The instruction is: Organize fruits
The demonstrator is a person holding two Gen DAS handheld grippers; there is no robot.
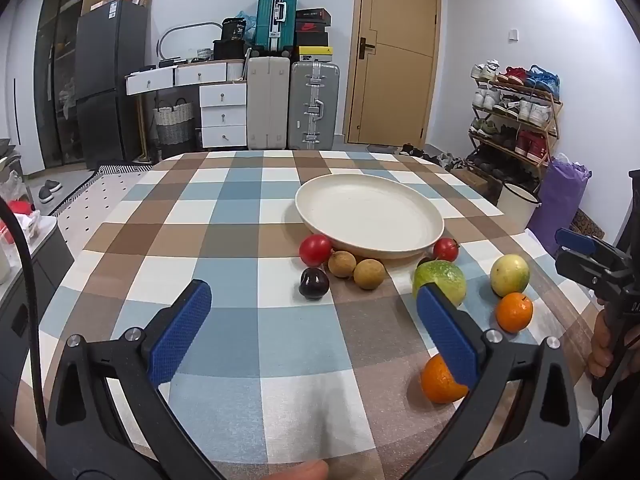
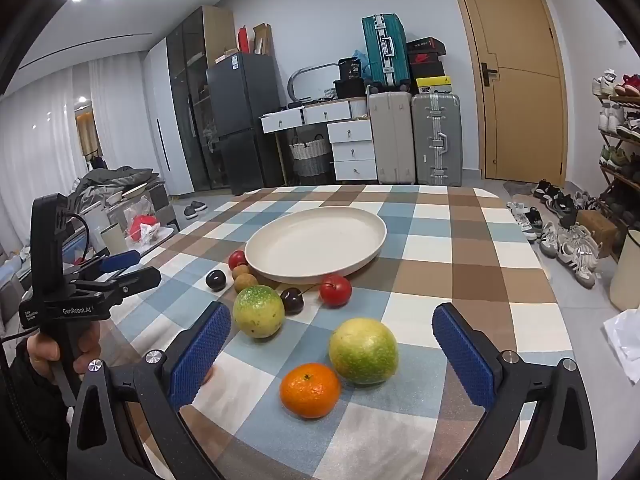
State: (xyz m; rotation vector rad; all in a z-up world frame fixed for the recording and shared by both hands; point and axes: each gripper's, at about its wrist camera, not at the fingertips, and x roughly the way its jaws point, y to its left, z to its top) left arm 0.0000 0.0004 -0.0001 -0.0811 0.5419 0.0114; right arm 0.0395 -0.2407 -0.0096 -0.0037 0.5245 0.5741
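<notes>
A cream plate [image 1: 360, 208] [image 2: 316, 240] stands with nothing on it on the checked tablecloth. Fruit lies loose along its near side: two red ones [image 1: 315, 249] [image 1: 446, 249], two brown longans [image 1: 342, 264], a dark plum [image 1: 314, 284], two green-yellow fruits [image 2: 259, 311] [image 2: 363, 350] and two oranges [image 1: 514, 312] [image 1: 440, 380]. My left gripper [image 1: 313, 306] hovers open before the plum, its right finger covering part of the nearer orange. My right gripper [image 2: 331, 316] is open just short of the larger green fruit and an orange [image 2: 310, 390]. Neither holds anything.
Each gripper shows at the other view's edge, the right gripper [image 1: 576, 256] and the left gripper [image 2: 132, 268], with a hand on its handle. Beyond the table stand suitcases [image 1: 314, 106], white drawers [image 1: 223, 116], a door [image 1: 396, 52] and a shoe rack [image 1: 516, 120].
</notes>
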